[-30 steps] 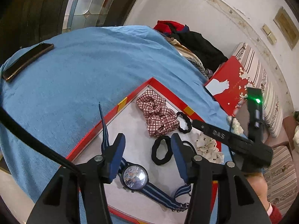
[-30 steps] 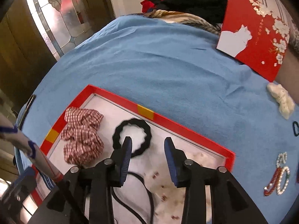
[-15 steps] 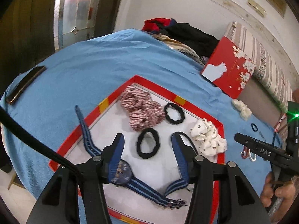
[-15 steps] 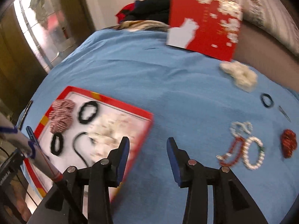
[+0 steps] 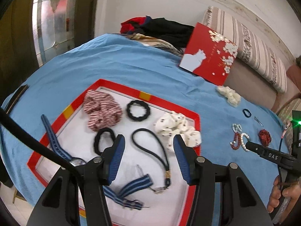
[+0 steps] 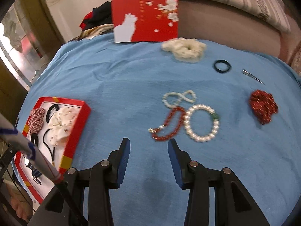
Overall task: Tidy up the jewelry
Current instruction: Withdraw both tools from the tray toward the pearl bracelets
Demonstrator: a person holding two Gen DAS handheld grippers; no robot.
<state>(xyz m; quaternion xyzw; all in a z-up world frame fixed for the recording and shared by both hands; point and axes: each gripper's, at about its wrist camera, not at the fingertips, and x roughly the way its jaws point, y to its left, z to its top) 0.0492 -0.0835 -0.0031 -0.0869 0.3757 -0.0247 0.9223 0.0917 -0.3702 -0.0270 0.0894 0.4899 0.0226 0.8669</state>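
- Blue cloth (image 6: 116, 79): broad bare stretch between red tray (image 6: 75, 131) at left edge and bracelets (image 6: 188, 120).
- Right gripper (image 6: 148, 148): just been opening, empty, over bare cloth.
- Left gripper (image 5: 148, 146): parted, empty, above tray.

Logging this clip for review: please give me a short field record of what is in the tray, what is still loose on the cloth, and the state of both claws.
tray: red-rimmed tray on blue cloth
in tray: plaid scrunchie, two black hair ties, black cord loop, white dotted scrunchie, striped-strap watch
loose on cloth: cream scrunchie, dark hair tie, hairpin, three bead bracelets, red scrunchie
left claw: open, empty, over tray
right claw: open, empty, near bracelets
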